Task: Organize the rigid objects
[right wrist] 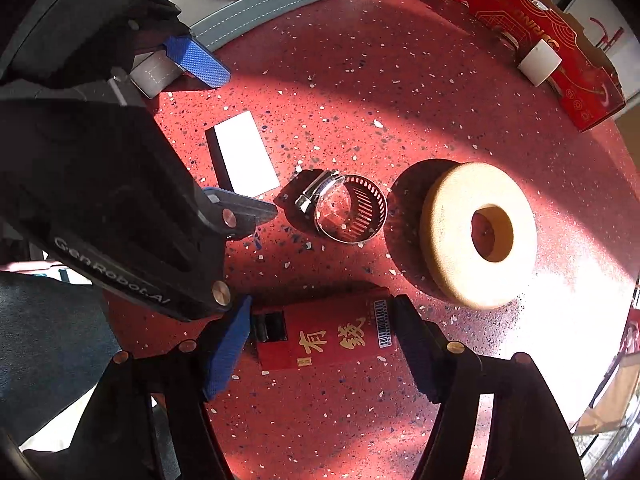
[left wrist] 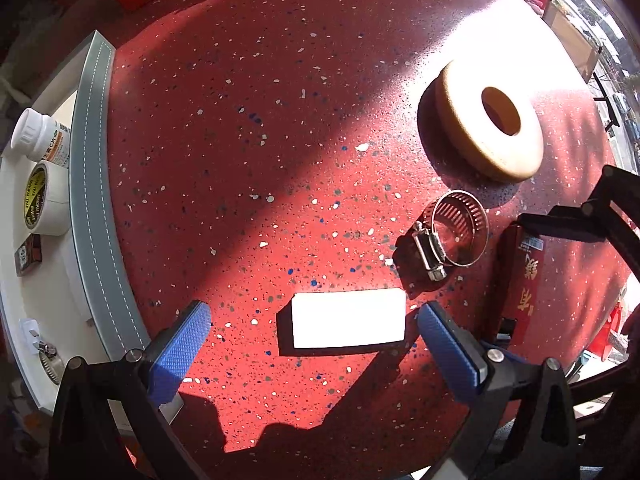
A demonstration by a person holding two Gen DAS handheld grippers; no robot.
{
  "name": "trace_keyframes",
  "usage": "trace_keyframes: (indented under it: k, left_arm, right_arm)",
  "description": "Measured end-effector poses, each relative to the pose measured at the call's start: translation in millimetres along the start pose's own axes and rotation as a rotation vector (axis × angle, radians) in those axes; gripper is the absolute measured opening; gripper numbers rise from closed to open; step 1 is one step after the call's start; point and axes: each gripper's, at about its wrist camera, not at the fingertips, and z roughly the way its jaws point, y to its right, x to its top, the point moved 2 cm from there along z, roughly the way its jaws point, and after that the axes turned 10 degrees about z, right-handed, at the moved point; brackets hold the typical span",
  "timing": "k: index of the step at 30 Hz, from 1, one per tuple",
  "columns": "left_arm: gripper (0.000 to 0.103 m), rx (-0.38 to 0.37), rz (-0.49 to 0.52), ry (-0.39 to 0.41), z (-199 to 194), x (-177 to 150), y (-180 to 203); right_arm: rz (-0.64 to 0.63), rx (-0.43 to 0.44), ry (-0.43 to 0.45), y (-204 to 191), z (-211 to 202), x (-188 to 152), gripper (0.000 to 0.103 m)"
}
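A white block (left wrist: 348,318) lies flat on the red speckled table (left wrist: 260,140). My left gripper (left wrist: 316,344) points down with its blue pads (left wrist: 184,344) wide on either side of the block, open and not touching it. A small red box (right wrist: 324,332) with gold characters lies between the fingers of my right gripper (right wrist: 322,344). Both pads meet its short ends, so the gripper is shut on it. The same box (left wrist: 520,280) shows at the right of the left wrist view. A metal hose clamp (right wrist: 344,208) and a tan foam ring (right wrist: 476,236) rest nearby.
A white tray with a grey stitched rim (left wrist: 92,160) holds a white bottle (left wrist: 36,132), a tape roll (left wrist: 44,196), a small dark box (left wrist: 28,254) and another clamp (left wrist: 50,364). A red carton (right wrist: 540,32) with a white cylinder (right wrist: 538,62) stands at the table's back.
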Motion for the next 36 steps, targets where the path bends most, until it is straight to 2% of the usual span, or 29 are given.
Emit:
trace_keyframes:
  k: [3, 4, 6, 8, 12, 14, 17, 18, 20, 25, 31, 36]
  left_arm:
    - [0.103, 0.000, -0.014, -0.003, 0, 0, -2]
    - [0.103, 0.001, -0.021, -0.001, 0, -1, -2]
    - [0.103, 0.004, -0.036, 0.009, -1, -3, -2]
    - [0.103, 0.005, -0.050, 0.011, -1, -7, -3]
    - [0.103, -0.003, -0.069, -0.035, 0, -7, -5]
    - [0.099, -0.010, -0.059, -0.044, 0, -4, -5]
    - [0.068, -0.012, 0.038, -0.015, -12, 1, 10]
    - [0.054, -0.018, 0.068, -0.016, -15, 2, 14]
    - [0.054, -0.057, 0.075, -0.042, -16, 1, 16]
    - [0.054, -0.126, 0.076, -0.018, -33, -6, 14]
    - [0.054, -0.167, 0.088, 0.022, -56, -16, 6]
    - [0.054, -0.193, 0.089, 0.047, -69, -22, -2]
  right_arm:
    - [0.230, -0.064, -0.044, 35, -5, -21, 0.072]
    - [0.347, -0.076, -0.069, 51, -7, -31, 0.072]
    - [0.573, -0.061, -0.114, 80, -8, -52, 0.072]
    - [0.698, -0.067, -0.139, 94, -10, -64, 0.072]
    - [0.743, -0.083, -0.169, 100, -11, -65, 0.072]
    - [0.763, -0.081, -0.182, 107, -10, -64, 0.072]
    - [0.813, -0.107, -0.206, 121, -8, -63, 0.072]
    - [0.830, -0.111, -0.207, 122, -10, -63, 0.072]
    - [0.875, -0.098, -0.201, 124, -15, -60, 0.072]
    - [0.951, -0.057, -0.189, 130, -44, -61, 0.072]
    - [0.999, -0.017, -0.172, 121, -74, -67, 0.072]
    - [1.001, -0.015, -0.169, 111, -82, -60, 0.072]
